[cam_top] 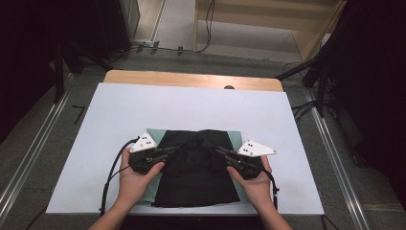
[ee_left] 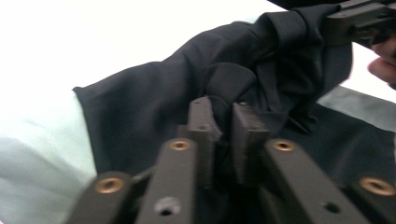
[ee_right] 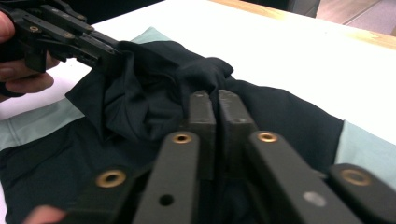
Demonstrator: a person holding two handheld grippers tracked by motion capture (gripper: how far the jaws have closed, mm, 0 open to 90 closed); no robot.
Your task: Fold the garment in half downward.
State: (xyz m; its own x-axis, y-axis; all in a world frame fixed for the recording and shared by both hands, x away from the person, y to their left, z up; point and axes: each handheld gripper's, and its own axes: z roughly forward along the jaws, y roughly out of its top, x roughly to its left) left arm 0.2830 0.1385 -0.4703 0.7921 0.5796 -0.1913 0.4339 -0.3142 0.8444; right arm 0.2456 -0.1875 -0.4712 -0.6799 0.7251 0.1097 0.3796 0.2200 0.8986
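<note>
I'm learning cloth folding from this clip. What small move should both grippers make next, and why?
Probably lift and carry the pinched fold toward the person: the left gripper and right gripper are each shut on the black garment, whose far part is bunched up.

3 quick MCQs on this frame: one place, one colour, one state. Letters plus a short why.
1. Where does the black garment lie?
A. on the floor
B. on the white table cover
C. in a box

2. What colour is the cloth under it?
A. red
B. yellow
C. pale green

3. How is the left tool?
A. shut on the black garment
B. wide open
C. holding a cup

B: the white cover shows all round it.
C: pale green edges stick out.
A: its jaws pinch a black fold; the right tool does likewise.
</note>
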